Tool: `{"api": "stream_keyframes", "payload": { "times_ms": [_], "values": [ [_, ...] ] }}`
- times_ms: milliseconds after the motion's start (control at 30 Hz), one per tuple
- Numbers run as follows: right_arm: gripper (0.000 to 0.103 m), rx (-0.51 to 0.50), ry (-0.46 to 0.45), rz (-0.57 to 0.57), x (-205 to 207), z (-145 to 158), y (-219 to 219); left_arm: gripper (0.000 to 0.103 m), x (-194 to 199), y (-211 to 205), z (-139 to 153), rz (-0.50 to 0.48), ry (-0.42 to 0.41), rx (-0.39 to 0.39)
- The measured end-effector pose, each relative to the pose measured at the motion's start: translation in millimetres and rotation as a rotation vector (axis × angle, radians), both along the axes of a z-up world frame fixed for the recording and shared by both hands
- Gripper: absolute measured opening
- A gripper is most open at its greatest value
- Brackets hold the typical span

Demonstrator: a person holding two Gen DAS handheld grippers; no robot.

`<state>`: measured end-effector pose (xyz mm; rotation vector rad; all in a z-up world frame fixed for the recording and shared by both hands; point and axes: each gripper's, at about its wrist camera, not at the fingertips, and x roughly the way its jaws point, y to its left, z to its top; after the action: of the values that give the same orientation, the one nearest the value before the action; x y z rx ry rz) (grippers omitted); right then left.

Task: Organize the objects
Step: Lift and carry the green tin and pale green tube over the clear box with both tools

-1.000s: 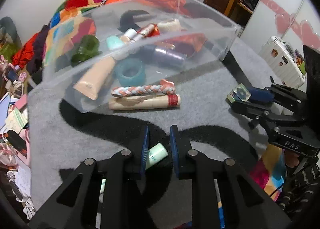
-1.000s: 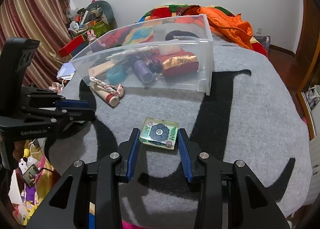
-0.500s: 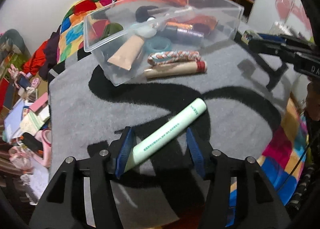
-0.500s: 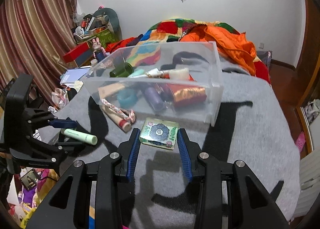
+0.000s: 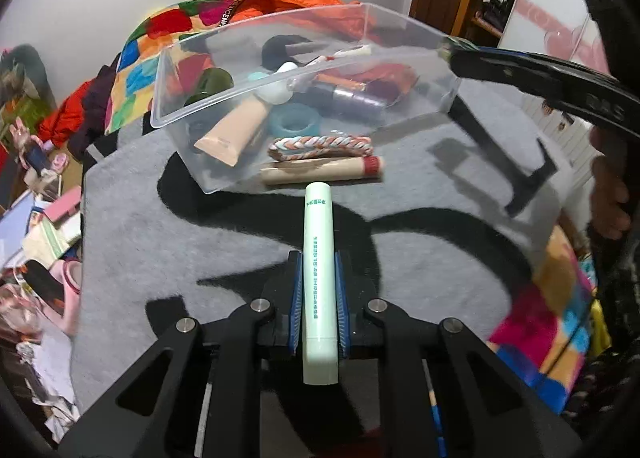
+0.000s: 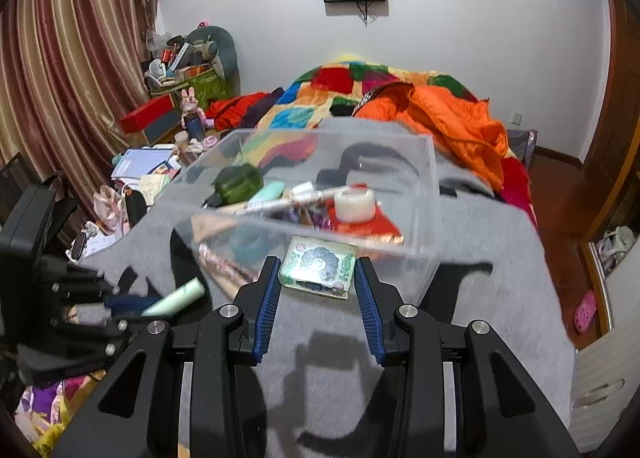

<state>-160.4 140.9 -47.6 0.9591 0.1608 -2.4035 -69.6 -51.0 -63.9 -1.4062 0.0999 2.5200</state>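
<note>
1. Right now the left gripper (image 5: 319,290) has its blue-padded fingers (image 5: 297,298) closed tight against a pale green tube (image 5: 318,278), which runs lengthwise between them and sticks out past the tips toward the clear plastic bin (image 5: 192,118).
2. Ahead of the tube's far end, on the grey blanket (image 5: 160,250), lie a tan tube with a red cap (image 5: 324,173) and, just behind it, a braided band (image 5: 320,145) (orange, white and pale blue strands); both sit right against the bin's near wall, outside it.
3. Inside the bin are a beige squeeze tube (image 5: 232,134), a teal ring (image 5: 294,123), a dark green jar (image 5: 212,84) and a purple bottle (image 5: 356,98), all loosely heaped.
4. The right gripper (image 6: 316,278) holds a flat square tile with a dark flower design (image 6: 318,268); its fingers (image 6: 270,290) stand fairly wide, each pad pressed against one edge of the tile.
5. Seen from the right wrist, the tile hangs just in front of the bin's near wall (image 6: 424,266), above the blanket (the frame is blurred here, so whether it touches the wall I cannot tell).
6. A roll of clear tape (image 6: 354,205) sits on something red inside the bin, and a patchwork quilt (image 6: 340,90) with orange cloth (image 6: 452,122) lies behind.
</note>
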Motion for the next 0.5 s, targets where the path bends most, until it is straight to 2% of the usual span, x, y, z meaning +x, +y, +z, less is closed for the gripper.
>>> {"api": "stream_keyframes", "payload": {
  "times_ms": [267, 500],
  "values": [
    [0.034, -0.01, 0.029, -0.014, -22.3, 12.0, -5.7, 0.015, 4.4, -6.2, 34.4, 0.035, 0.089, 0.073],
    [0.034, -0.009, 0.025, -0.014, -33.9, 10.8, -12.1, 0.015, -10.1, -27.8, 51.3, 0.117, 0.152, 0.112]
  ]
}}
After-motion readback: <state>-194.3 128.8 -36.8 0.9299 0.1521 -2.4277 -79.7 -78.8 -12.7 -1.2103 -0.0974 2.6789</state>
